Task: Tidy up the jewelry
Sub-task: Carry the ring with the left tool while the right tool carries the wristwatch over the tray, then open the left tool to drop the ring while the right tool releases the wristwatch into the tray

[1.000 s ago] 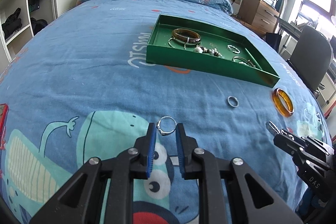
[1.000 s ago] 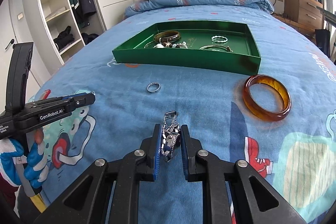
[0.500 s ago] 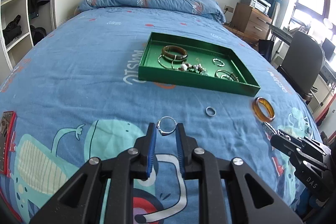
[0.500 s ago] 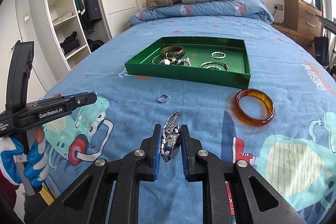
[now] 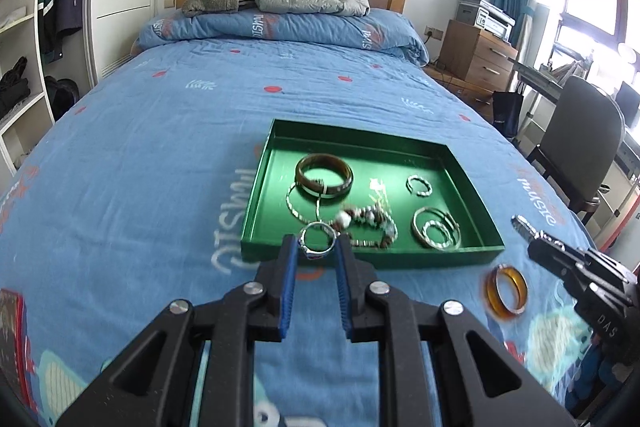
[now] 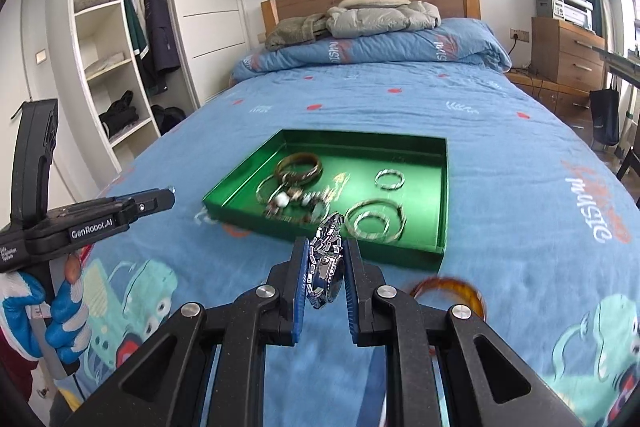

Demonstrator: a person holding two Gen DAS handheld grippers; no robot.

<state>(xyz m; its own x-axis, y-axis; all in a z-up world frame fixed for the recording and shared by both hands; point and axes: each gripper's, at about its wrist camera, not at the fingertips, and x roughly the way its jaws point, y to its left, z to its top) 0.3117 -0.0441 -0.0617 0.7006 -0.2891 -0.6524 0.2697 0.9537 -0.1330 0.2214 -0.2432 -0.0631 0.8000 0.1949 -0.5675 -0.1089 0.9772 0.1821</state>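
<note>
— Over the blue bedspread (image 5: 160, 155), what is each gripper carrying?

— Left gripper (image 5: 316, 247) has its blue pads drawn in narrow on a silver ring (image 5: 318, 239), pinched at the fingertips with the hoop standing up above them. Right gripper (image 6: 326, 259) is clamped just as narrowly on a silver wristwatch (image 6: 329, 259) — the dark dial sits between the pads and the metal links stick out past the tips.

— And the tray?

— Green tray (image 5: 256, 203) lies flat on the bedspread, ahead of both grippers. Inside it: a brown bangle (image 5: 324, 175) at the back left, thin silver hoops under and beside it, a beaded bracelet (image 5: 366, 219) near the front wall, a small silver ring-shaped piece (image 5: 419, 185) toward the right, and a pair of nested silver bangles (image 5: 436, 229) at the front right.

— Anything still loose on the bed?

— An amber bangle (image 5: 506, 291), lying on the fabric just outside the tray's front right corner. From the right wrist camera it is blurred and partly hidden behind the gripper's finger.

— Can you see the person?

— Only a hand in a blue-and-white glove (image 6: 60, 311) at the left of the right wrist view, gripping the handle of the left gripper, which points toward the tray's left corner.
</note>
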